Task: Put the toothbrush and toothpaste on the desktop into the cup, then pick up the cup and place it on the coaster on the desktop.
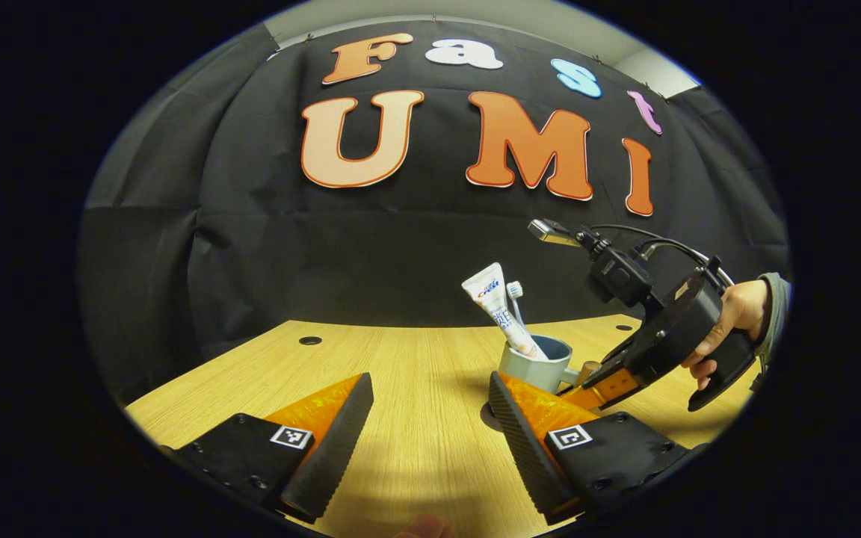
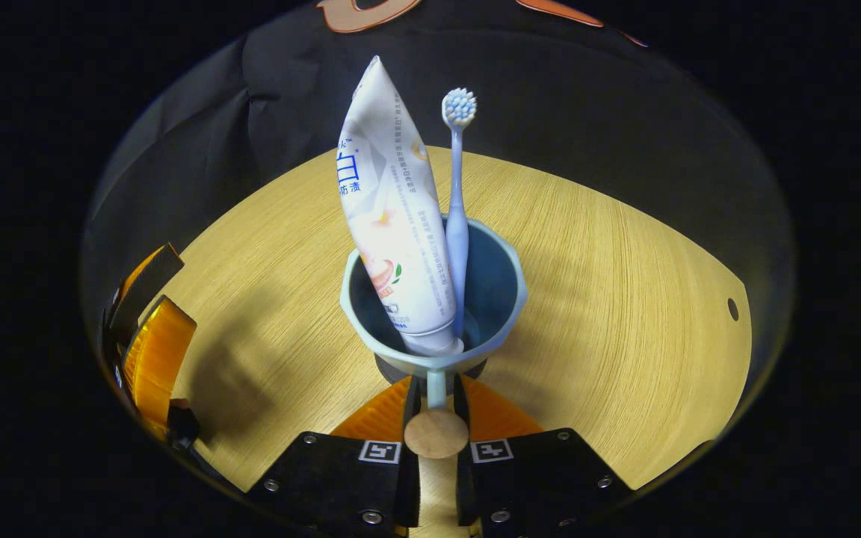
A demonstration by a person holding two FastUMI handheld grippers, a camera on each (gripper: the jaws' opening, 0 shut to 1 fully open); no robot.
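While the right gripper [image 2: 436, 396] pinches the handle of the pale blue-grey plastic cup [image 2: 501, 295] between its closed fingers, ready for lifting, the white toothpaste tube [image 2: 393, 224] and light blue toothbrush [image 2: 457, 217] lean upright inside. A dark coaster seems underneath. On the wooden desktop [image 1: 415, 373], the left gripper [image 1: 430, 426] waits spread, empty.

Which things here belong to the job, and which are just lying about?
Job: cup, toothpaste, toothbrush, right gripper shut on the cup's handle.
Not in use: left gripper, open; desk holes.
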